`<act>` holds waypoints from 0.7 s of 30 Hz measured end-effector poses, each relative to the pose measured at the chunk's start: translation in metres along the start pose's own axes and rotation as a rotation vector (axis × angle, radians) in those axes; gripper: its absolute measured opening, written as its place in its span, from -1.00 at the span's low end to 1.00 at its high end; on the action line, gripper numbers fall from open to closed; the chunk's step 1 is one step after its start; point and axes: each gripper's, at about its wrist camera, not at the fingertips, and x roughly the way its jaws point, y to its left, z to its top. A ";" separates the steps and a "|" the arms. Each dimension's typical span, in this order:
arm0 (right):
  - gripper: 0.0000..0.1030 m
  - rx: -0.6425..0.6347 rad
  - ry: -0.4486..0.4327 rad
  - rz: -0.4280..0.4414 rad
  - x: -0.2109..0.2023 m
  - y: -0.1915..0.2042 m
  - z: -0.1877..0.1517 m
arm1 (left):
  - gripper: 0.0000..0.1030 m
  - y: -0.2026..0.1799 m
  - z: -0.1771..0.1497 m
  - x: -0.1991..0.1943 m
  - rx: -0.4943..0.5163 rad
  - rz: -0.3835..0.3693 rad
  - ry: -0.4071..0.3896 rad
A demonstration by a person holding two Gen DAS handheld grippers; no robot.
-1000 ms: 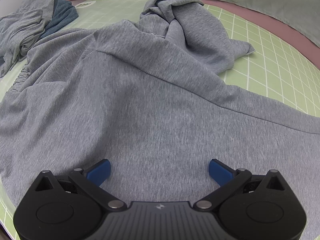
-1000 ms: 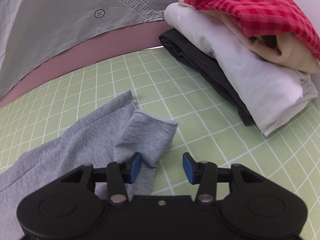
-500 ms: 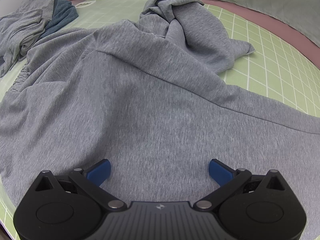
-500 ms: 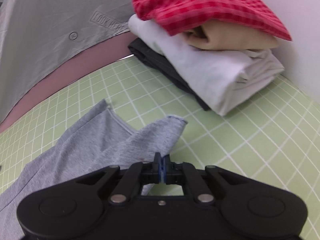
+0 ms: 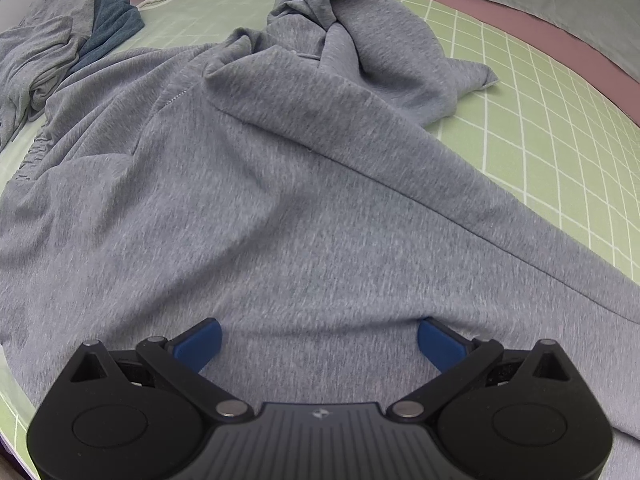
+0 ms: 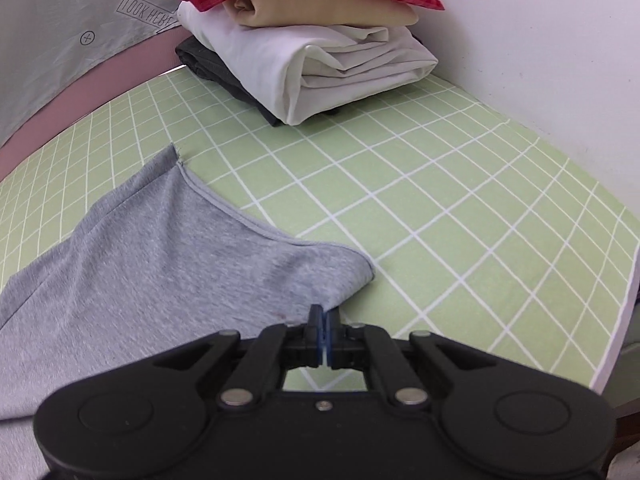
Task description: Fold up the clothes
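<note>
A grey garment (image 5: 280, 200) lies spread over the green grid mat (image 5: 560, 120), its far part bunched into a heap. My left gripper (image 5: 318, 340) is open just over the cloth, blue pads wide apart with nothing pinched. In the right wrist view, the grey garment's hem (image 6: 224, 208) runs flat across the green grid mat (image 6: 460, 220). My right gripper (image 6: 322, 320) is shut on the hem's near corner, with the fabric drawn out straight from it.
A stack of folded clothes (image 6: 320, 52) stands at the mat's far end: red check on top, then tan, white, dark. Another grey and teal pile (image 5: 60, 40) lies at the far left. A white wall (image 6: 540, 40) borders the mat on the right.
My right gripper closed on the folded-over hem corner and pulled it sideways toward the mat's edge, flattening the fold. The left gripper stayed in place.
</note>
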 end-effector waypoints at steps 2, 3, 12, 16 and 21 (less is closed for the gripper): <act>-0.98 0.009 -0.011 -0.013 -0.004 -0.009 -0.002 | 1.00 0.000 -0.009 -0.003 0.029 -0.011 0.012; -0.98 0.014 -0.022 -0.016 -0.008 -0.015 -0.002 | 1.00 0.001 -0.015 -0.005 0.043 -0.016 0.018; -0.99 -0.015 -0.025 -0.001 -0.021 -0.050 -0.013 | 1.00 0.011 -0.061 -0.021 0.100 -0.036 0.011; -0.94 -0.096 -0.049 0.019 -0.026 -0.042 -0.010 | 1.00 0.012 -0.062 -0.022 0.090 -0.031 0.020; -0.16 -0.007 -0.117 0.031 -0.034 -0.043 0.021 | 1.00 0.013 -0.058 -0.021 0.084 -0.029 0.037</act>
